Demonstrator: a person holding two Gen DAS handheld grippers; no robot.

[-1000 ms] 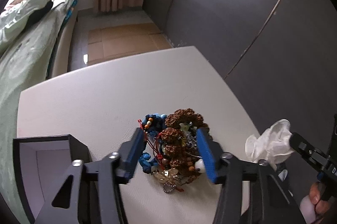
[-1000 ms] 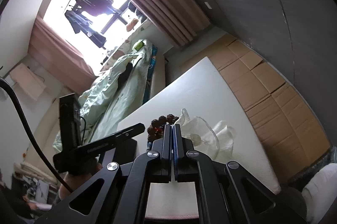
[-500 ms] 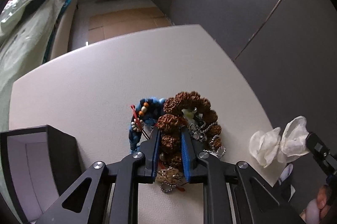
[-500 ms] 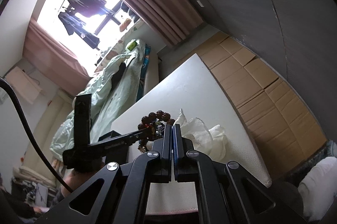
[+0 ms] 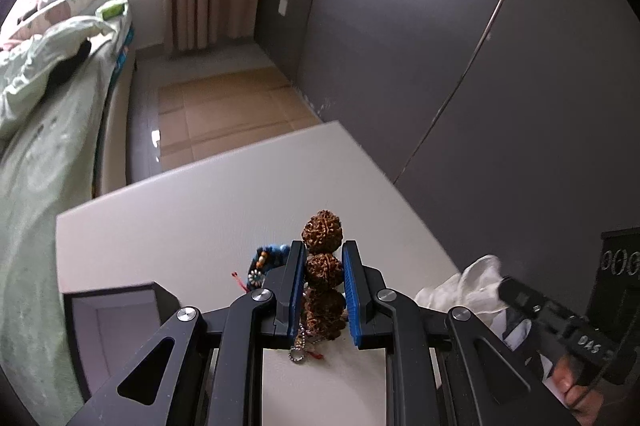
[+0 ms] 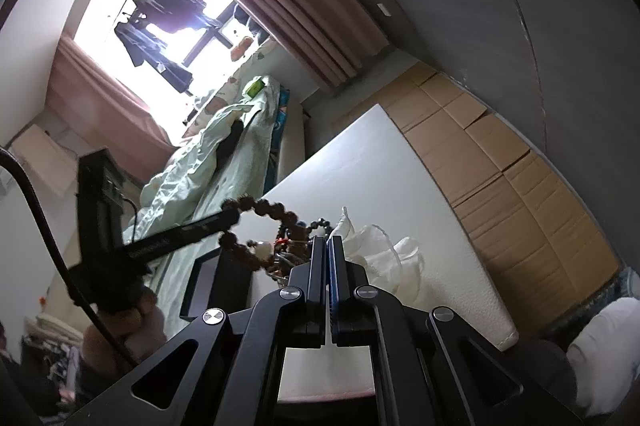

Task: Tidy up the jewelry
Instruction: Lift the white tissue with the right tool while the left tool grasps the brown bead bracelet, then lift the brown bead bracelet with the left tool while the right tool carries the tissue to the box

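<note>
While left tongs (image 5: 323, 276) pinch the brown bead bracelet (image 5: 322, 266) to free it from the pile, right tongs (image 6: 329, 254) sit shut, empty, w/ open box (image 5: 116, 322) nearby.

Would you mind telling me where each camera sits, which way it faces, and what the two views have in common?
Left wrist: on the left gripper, looking down along its fingers at the brown bead bracelet it clamps above the white table; the right gripper and a hand show.
Right wrist: on the shut right gripper, facing the window; the left gripper shows.
Shared: bracelet, white cloth, black box.
</note>
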